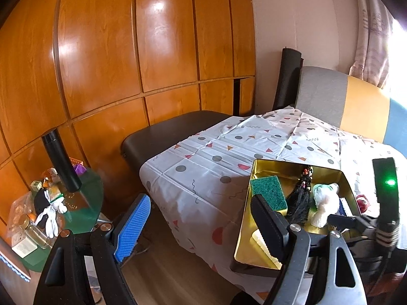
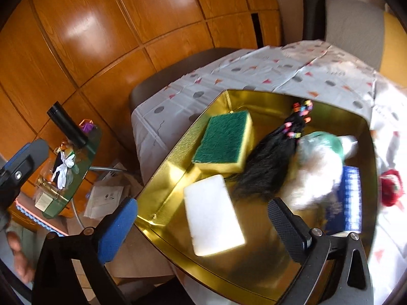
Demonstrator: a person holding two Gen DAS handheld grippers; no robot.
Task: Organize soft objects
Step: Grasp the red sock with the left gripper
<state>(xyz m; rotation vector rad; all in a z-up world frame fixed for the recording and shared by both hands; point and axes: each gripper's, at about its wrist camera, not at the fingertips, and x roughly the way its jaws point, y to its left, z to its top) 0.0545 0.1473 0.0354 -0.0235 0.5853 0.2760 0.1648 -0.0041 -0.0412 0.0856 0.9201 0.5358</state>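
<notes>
An open gold tin [image 2: 162, 178] sits on the patterned tablecloth. Inside it lie a green and yellow sponge [image 2: 223, 139], a white foam block [image 2: 213, 213], a black hair bundle with coloured beads [image 2: 267, 162], a white and green plush [image 2: 318, 172] and a blue striped pack [image 2: 352, 198]. My right gripper [image 2: 203, 226] hangs wide open above the white block, not touching it. In the left wrist view, my left gripper [image 1: 201, 226] is open and empty at the tin's [image 1: 292, 165] left rim, near the sponge [image 1: 268, 193], hair bundle [image 1: 302, 200] and plush [image 1: 324, 203].
A red soft item [image 2: 390, 188] lies on the cloth right of the tin. A green glass side table [image 1: 86, 203] at the left holds a black flask [image 1: 61, 162], white gloves [image 1: 51, 218] and jars. Wooden panels, a dark seat [image 1: 173, 132] and a grey-yellow chair back [image 1: 343, 101] stand behind.
</notes>
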